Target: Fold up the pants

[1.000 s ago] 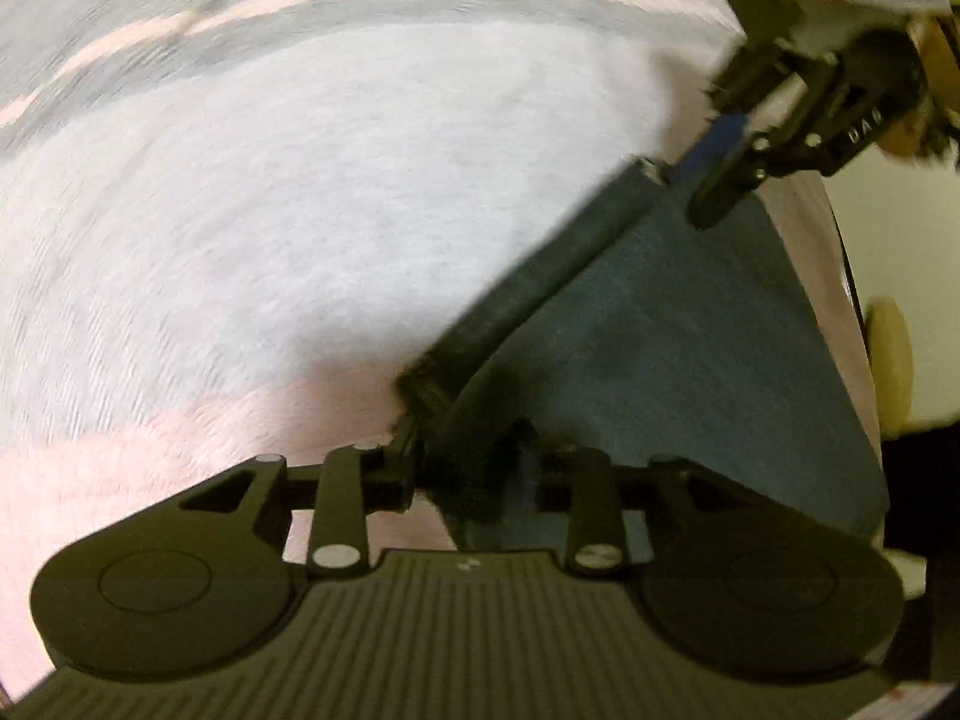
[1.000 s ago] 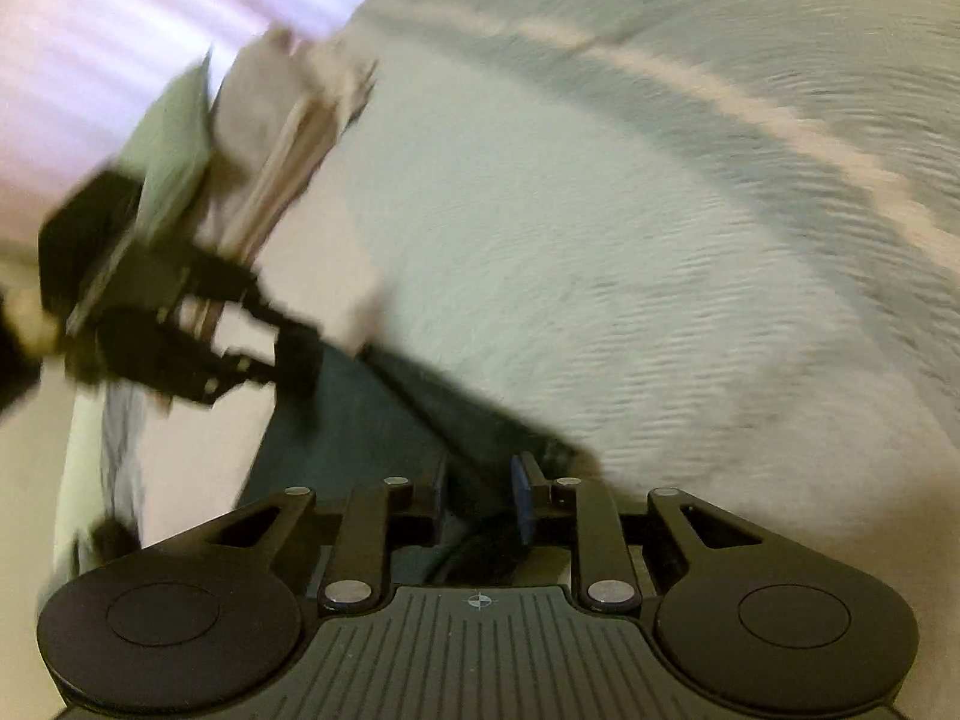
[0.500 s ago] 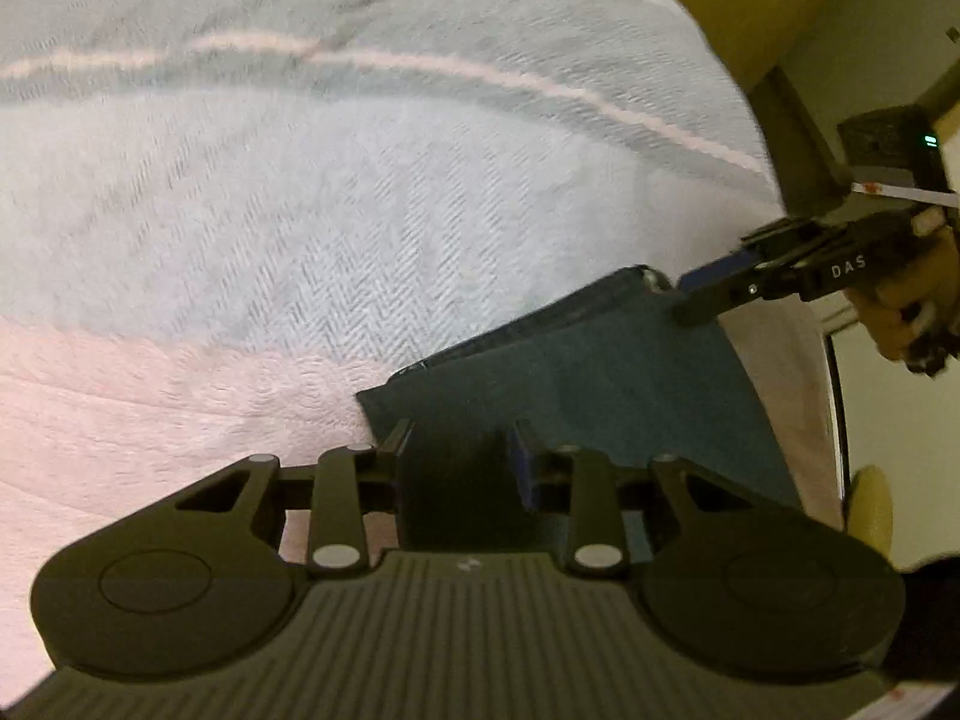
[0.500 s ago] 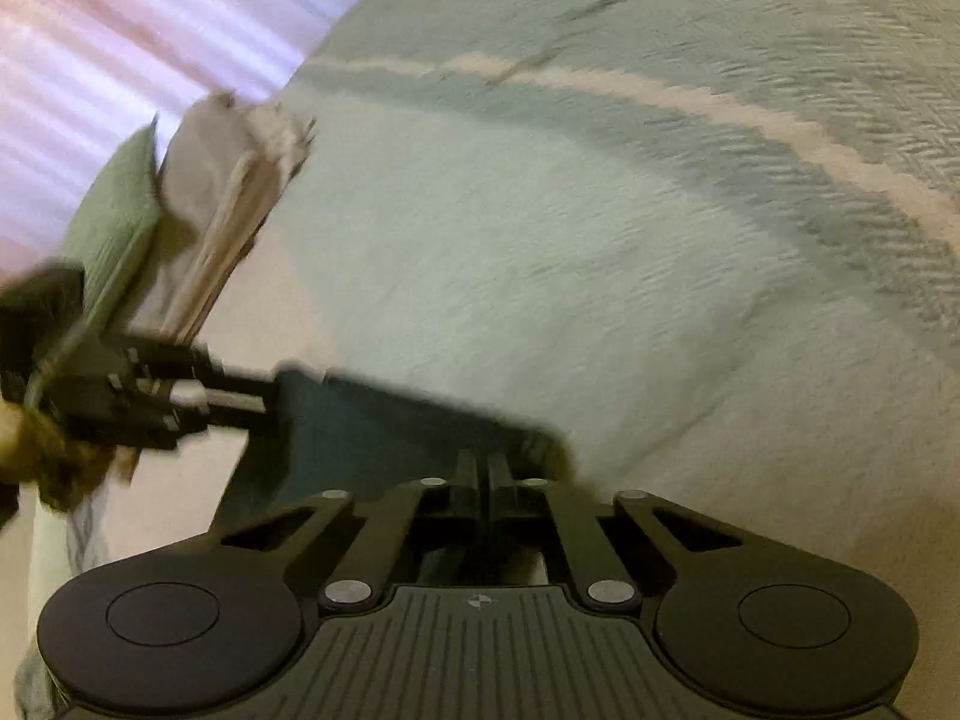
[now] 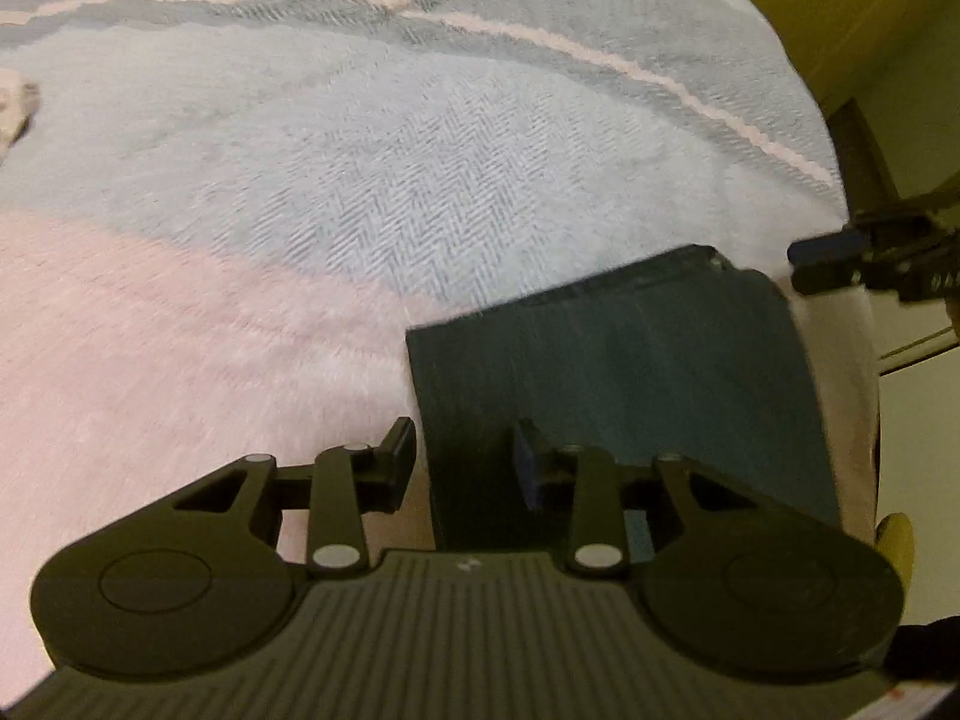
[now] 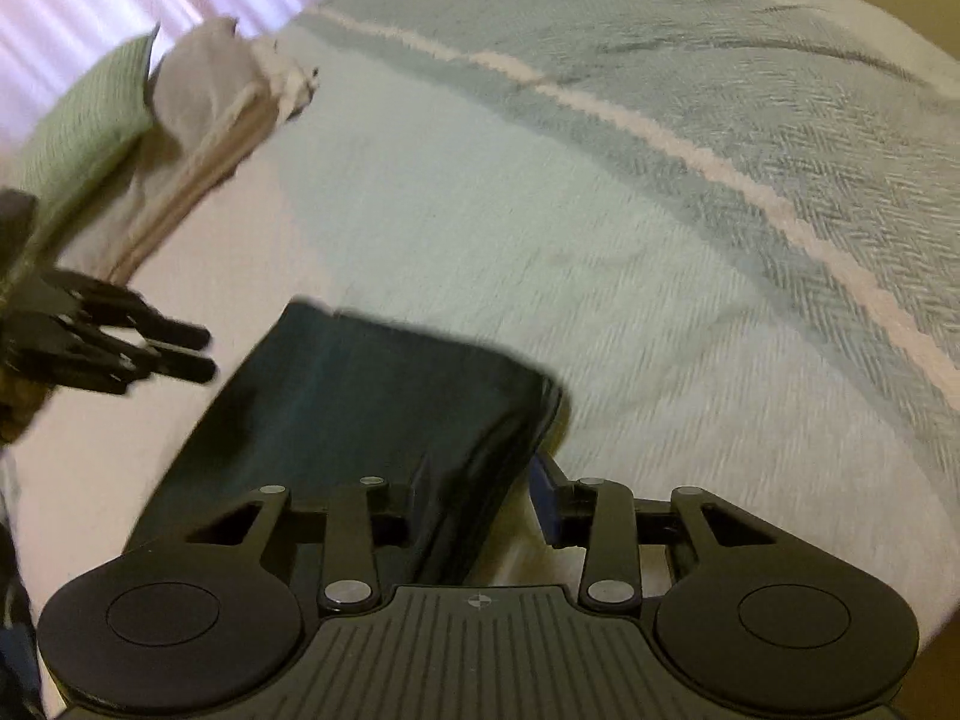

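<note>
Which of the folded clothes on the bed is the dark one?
The pants: dark blue, lying alone in the foreground. The beige garment and the green cloth are pale and sit together at the far edge.

Folded dark pants point(image 5: 612, 372) are lying on a herringbone blanket point(image 5: 372, 180); the left gripper point(image 5: 465, 456) is hovering parted over their near corner.

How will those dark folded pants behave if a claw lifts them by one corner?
The pants would probably droop and unfold: they are soft cloth stacked in loose layers, seen at the edge. They look thick, so likely fairly heavy. On the fuzzy blanket they would more likely drag and bunch than slide.
</note>
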`<state>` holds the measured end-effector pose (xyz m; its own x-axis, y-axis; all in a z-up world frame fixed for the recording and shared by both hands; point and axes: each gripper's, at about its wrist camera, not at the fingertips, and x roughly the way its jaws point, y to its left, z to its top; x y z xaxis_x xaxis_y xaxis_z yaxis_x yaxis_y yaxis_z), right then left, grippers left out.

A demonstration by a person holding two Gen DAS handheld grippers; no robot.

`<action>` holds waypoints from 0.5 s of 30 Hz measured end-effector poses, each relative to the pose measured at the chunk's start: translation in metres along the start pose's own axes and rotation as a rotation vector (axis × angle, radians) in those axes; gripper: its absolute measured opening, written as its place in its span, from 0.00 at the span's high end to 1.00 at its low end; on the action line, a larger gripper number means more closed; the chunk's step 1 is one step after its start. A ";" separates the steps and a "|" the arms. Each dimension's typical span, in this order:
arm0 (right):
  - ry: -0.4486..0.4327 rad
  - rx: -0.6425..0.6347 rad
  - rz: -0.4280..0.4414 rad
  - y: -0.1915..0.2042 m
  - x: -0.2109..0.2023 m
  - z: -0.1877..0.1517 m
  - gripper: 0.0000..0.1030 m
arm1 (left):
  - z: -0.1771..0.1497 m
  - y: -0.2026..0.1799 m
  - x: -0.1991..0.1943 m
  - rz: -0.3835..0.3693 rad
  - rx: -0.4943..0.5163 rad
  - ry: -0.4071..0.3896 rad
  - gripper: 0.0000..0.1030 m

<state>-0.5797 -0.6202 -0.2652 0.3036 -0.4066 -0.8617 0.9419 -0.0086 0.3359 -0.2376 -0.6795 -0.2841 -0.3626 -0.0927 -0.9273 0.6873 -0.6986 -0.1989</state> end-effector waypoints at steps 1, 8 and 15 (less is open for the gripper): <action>0.003 0.005 -0.008 0.007 -0.003 -0.006 0.67 | -0.008 -0.003 -0.011 0.004 0.008 -0.012 0.72; 0.010 0.014 -0.051 0.062 -0.036 -0.050 0.67 | -0.070 -0.031 -0.071 0.010 0.038 -0.080 0.72; -0.028 0.000 -0.083 0.112 -0.070 -0.093 0.67 | -0.140 -0.057 -0.120 0.018 0.084 -0.108 0.71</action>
<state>-0.4824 -0.5077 -0.2027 0.2207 -0.4295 -0.8757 0.9636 -0.0429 0.2639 -0.1458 -0.5292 -0.2061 -0.4198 -0.1784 -0.8899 0.6407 -0.7527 -0.1514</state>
